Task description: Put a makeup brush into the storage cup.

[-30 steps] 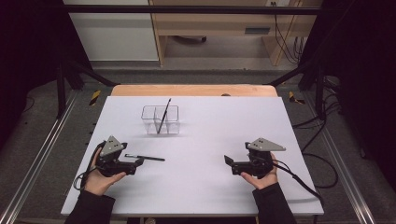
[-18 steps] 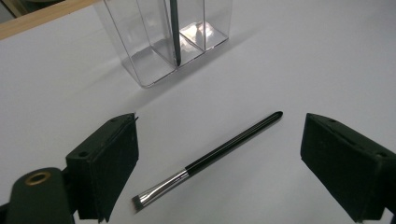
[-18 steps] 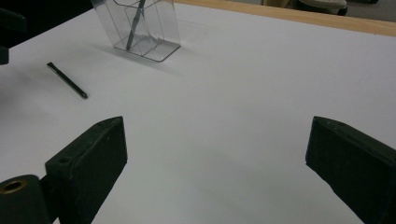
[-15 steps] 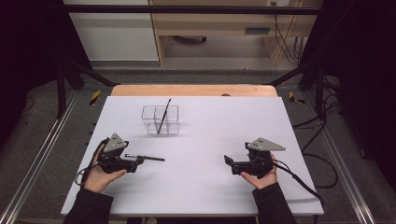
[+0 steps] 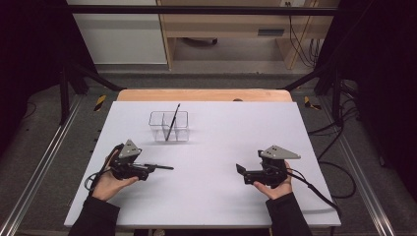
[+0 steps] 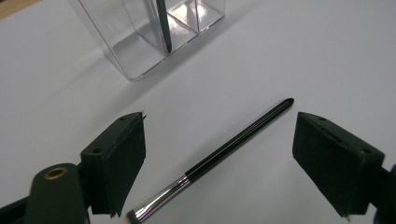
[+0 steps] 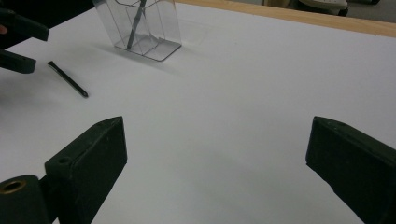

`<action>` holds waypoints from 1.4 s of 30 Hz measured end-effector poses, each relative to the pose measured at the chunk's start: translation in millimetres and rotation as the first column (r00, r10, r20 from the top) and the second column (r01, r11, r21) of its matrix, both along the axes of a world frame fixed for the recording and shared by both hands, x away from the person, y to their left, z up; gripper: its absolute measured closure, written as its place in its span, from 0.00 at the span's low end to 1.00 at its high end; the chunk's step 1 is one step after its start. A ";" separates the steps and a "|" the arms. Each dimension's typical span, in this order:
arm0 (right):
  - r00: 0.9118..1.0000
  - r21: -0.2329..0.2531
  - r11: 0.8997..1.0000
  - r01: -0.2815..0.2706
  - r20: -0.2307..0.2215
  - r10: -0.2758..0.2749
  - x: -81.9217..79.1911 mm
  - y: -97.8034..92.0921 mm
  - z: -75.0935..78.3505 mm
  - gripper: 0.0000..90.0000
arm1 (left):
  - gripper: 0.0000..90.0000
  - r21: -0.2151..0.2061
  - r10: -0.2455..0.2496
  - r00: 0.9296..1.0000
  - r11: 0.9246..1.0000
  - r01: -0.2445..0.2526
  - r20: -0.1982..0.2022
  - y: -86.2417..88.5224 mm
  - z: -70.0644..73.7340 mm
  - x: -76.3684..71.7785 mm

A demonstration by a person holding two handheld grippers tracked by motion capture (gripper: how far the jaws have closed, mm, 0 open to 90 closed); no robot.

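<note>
Where the high view's lower edge begins, two forearms in dark sleeves enter, each hand carrying one gripper over the white table (image 5: 211, 206).

Item, lower left of the high view: left gripper (image 5: 147, 169), held low over the table, grey three-cornered plate on top, cable trailing back by the hand. In the left gripper view its jaws stand spread wide, one at lower left and one at lower right of the frame, pinching nothing.

Item, between those jaws: makeup brush (image 6: 219, 157), black handle, silver collar, dark bristle tip. It lies flat on the table, bristle end at the bottom edge just beside the left-hand jaw, handle end pointing to the upper right. Whether it touches that jaw cannot be told. In the high view it shows as a thin dark line (image 5: 160, 166) running out to the right of the left gripper.

Item, lower right of the high view: right gripper (image 5: 240, 169), well apart from the left one, pointing left. In the right gripper view its jaws are spread wide over bare table, holding nothing.

Item, upper centre-left of the high view, beyond both grippers: clear box (image 5: 157, 129) with compartments, standing upright on the table. A second brush (image 5: 172, 121) leans inside it, handle rising above the rim.

Item, far edge: wooden strip (image 5: 201, 95) along the table's back.
</note>
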State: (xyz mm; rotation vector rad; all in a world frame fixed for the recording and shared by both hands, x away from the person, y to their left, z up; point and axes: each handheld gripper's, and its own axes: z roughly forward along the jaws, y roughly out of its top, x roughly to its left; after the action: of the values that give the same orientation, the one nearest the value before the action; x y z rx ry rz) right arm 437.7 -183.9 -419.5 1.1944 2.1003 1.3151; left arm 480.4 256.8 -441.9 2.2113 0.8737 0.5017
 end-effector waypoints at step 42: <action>1.000 0.002 1.000 -0.003 0.004 0.003 -0.4 0.7 -0.8 0.06 | 0.64 0.085 -0.018 0.985 0.996 0.033 -0.173 -10.8 -22.3 19.0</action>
State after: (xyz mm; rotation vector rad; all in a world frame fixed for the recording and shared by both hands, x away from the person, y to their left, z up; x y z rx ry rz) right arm 437.3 -183.2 -420.3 1.1891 2.0990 1.3196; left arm 499.4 246.0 -464.2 2.3704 0.9263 0.3464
